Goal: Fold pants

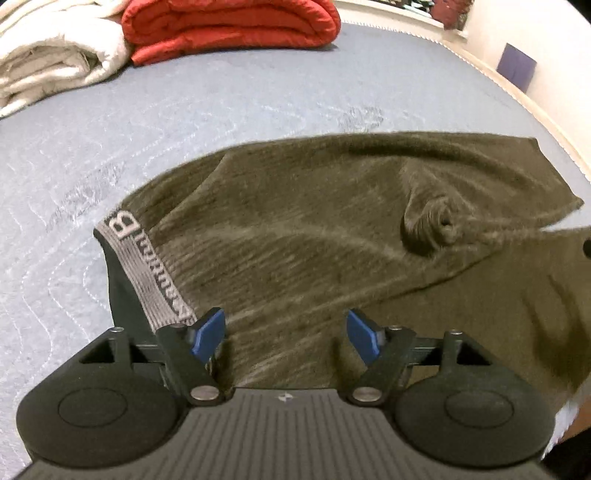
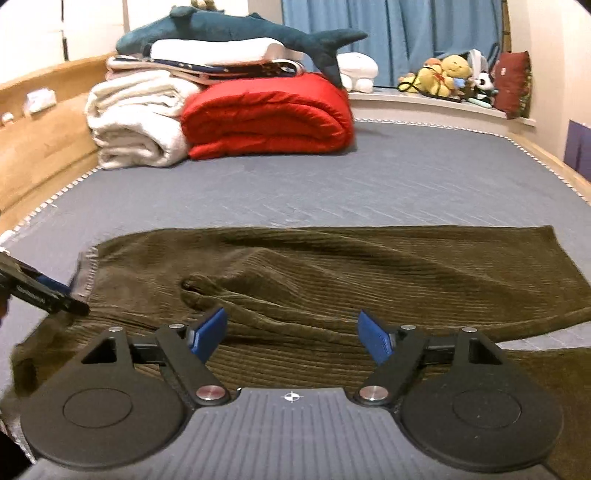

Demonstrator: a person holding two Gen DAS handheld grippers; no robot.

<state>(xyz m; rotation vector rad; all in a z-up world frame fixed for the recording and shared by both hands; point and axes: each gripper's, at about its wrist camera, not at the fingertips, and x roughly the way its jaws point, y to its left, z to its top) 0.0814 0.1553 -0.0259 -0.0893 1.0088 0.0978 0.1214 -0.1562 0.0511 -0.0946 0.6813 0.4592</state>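
Observation:
Olive-brown corduroy pants (image 1: 314,229) lie across the grey-blue mattress, their grey lettered waistband (image 1: 144,266) at the left. A bunched wrinkle (image 1: 432,225) rises near the crotch. My left gripper (image 1: 286,332) hovers over the waist end, blue pads apart, nothing between them. In the right wrist view the same pants (image 2: 332,266) stretch left to right, one leg laid over the other. My right gripper (image 2: 293,334) stands open above the near leg, empty. The left gripper's fingers (image 2: 48,291) show at the far left by the waistband (image 2: 83,273).
A folded red quilt (image 2: 269,118) and white blankets (image 2: 136,122) are stacked at the mattress's far end, with a plush shark (image 2: 236,29) on top. Wooden bed frame (image 2: 33,155) runs along the left. Stuffed toys (image 2: 450,74) sit on a ledge behind, before blue curtains.

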